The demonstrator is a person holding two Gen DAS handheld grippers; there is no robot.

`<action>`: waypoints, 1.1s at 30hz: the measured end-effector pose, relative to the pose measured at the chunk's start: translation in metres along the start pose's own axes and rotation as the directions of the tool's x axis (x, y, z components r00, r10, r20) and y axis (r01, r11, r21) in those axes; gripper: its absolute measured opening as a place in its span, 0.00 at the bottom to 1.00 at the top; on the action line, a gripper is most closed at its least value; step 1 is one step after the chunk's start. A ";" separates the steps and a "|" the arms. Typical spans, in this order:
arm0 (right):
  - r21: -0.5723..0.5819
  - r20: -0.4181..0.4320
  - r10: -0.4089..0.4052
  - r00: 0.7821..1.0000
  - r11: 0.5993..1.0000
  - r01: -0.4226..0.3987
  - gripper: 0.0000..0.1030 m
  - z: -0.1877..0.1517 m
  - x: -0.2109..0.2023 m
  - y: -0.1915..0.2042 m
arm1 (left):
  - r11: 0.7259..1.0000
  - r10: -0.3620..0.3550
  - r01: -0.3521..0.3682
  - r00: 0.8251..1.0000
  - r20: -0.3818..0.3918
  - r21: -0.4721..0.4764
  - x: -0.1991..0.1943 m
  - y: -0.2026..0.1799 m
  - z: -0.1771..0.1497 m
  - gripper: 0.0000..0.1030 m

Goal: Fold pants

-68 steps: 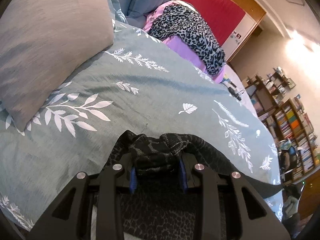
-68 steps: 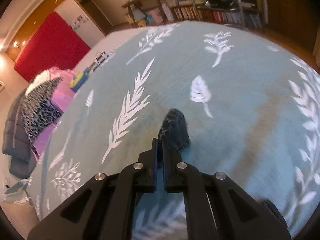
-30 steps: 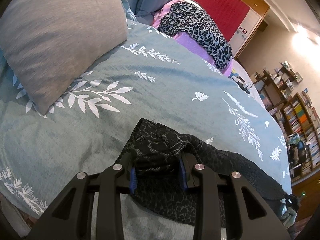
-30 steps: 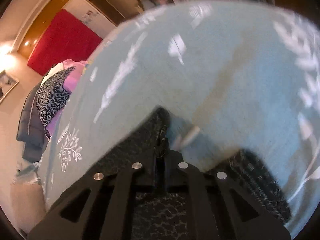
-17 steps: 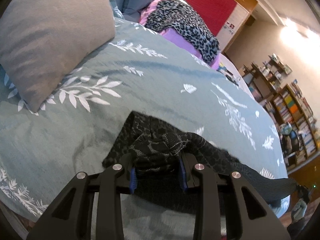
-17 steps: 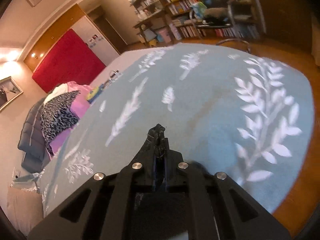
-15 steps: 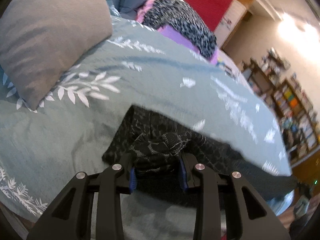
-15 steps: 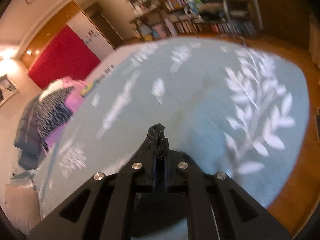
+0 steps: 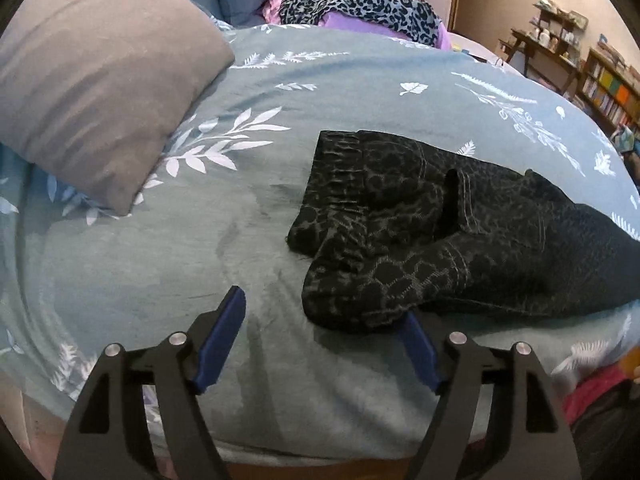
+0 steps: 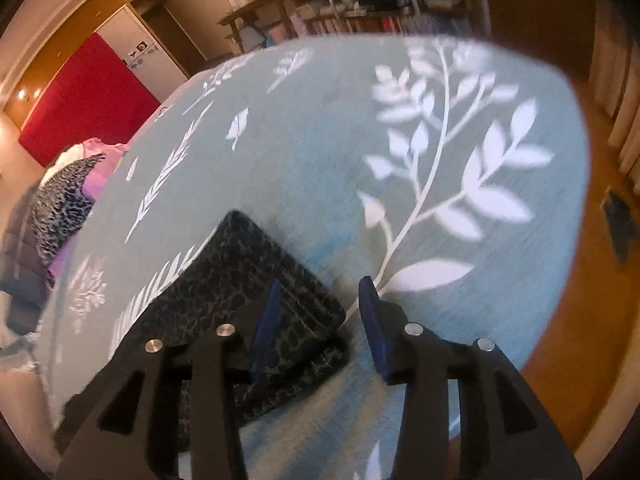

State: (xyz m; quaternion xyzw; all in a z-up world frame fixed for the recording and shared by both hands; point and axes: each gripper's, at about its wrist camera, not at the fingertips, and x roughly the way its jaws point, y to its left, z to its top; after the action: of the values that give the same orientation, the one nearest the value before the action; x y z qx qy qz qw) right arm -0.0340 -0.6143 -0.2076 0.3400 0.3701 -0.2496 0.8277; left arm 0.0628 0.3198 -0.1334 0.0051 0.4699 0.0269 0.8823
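Observation:
The dark animal-print pants [image 9: 420,240] lie on the teal leaf-print bedspread [image 9: 248,168], waistband end bunched toward my left gripper, legs running off to the right. My left gripper [image 9: 324,320] is open and empty, just in front of the bunched waistband; its right finger touches the cloth edge. In the right wrist view the leg end of the pants [image 10: 248,280] lies flat on the bedspread [image 10: 320,152]. My right gripper [image 10: 320,304] is open and empty, its left finger over the cloth's corner.
A grey pillow [image 9: 92,80] lies at the left. A pile of leopard-print and purple cloth [image 9: 360,0] sits at the far side of the bed. Bookshelves [image 10: 360,4] stand beyond the bed. Wooden floor [image 10: 600,320] shows past the right edge.
Both grippers have opened and let go of the pants, which now lie on the bed. Both have pulled back a little from the cloth.

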 end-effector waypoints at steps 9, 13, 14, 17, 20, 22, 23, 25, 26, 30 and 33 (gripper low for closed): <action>-0.212 0.188 -0.131 0.973 0.962 0.170 0.53 -0.014 -0.030 0.091 | 0.985 0.054 -0.054 0.999 0.005 0.166 -0.009 -0.017 -0.010 0.73; -0.321 0.156 0.000 0.988 0.946 0.051 0.53 -0.025 -0.029 0.147 | 0.983 0.028 -0.027 1.000 -0.001 0.179 -0.012 -0.010 -0.020 0.73; -0.353 0.123 0.050 0.991 0.935 -0.004 0.53 -0.030 -0.025 0.166 | 0.986 0.007 -0.008 1.000 0.008 0.169 -0.016 -0.009 -0.021 0.73; -0.417 -0.007 0.203 0.979 0.889 -0.187 0.53 -0.051 -0.014 0.221 | 0.992 -0.100 0.093 0.992 0.078 0.091 -0.035 -0.001 -0.016 0.73; -0.462 -0.135 0.311 0.941 0.820 -0.338 0.53 -0.078 -0.001 0.279 | 0.986 -0.167 0.163 0.978 0.127 0.037 -0.044 0.002 -0.009 0.73; -0.499 -0.215 0.354 0.910 0.761 -0.414 0.53 -0.100 0.007 0.319 | 0.982 -0.187 0.189 0.972 0.145 -0.002 -0.045 0.004 -0.001 0.78; -0.516 -0.245 0.366 0.898 0.735 -0.440 0.53 -0.111 0.010 0.337 | 0.982 -0.179 0.185 0.973 0.147 -0.025 -0.043 0.005 0.003 0.78; -0.541 -0.309 0.385 0.869 0.681 -0.494 0.53 -0.133 0.014 0.371 | 0.979 -0.183 0.194 0.972 0.150 -0.059 -0.038 0.006 0.011 0.79; -0.540 -0.339 0.395 0.854 0.662 -0.520 0.53 -0.142 0.016 0.384 | 0.978 -0.185 0.197 0.971 0.150 -0.074 -0.036 0.008 0.015 0.80; -0.532 -0.447 0.411 0.795 0.593 -0.605 0.53 -0.176 0.021 0.429 | 0.956 -0.215 0.237 0.967 0.139 -0.172 -0.015 0.020 0.036 0.86; -0.525 -0.522 0.402 0.752 0.543 -0.655 0.53 -0.205 0.024 0.460 | 0.935 -0.241 0.263 0.963 0.118 -0.239 0.005 0.029 0.049 0.87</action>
State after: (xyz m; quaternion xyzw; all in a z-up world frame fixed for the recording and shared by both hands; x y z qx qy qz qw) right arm 0.1950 -0.1686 -0.1540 0.1463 0.4487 0.2334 0.8502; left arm 0.1052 0.3493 -0.1090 -0.1665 0.4206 -0.0272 0.8914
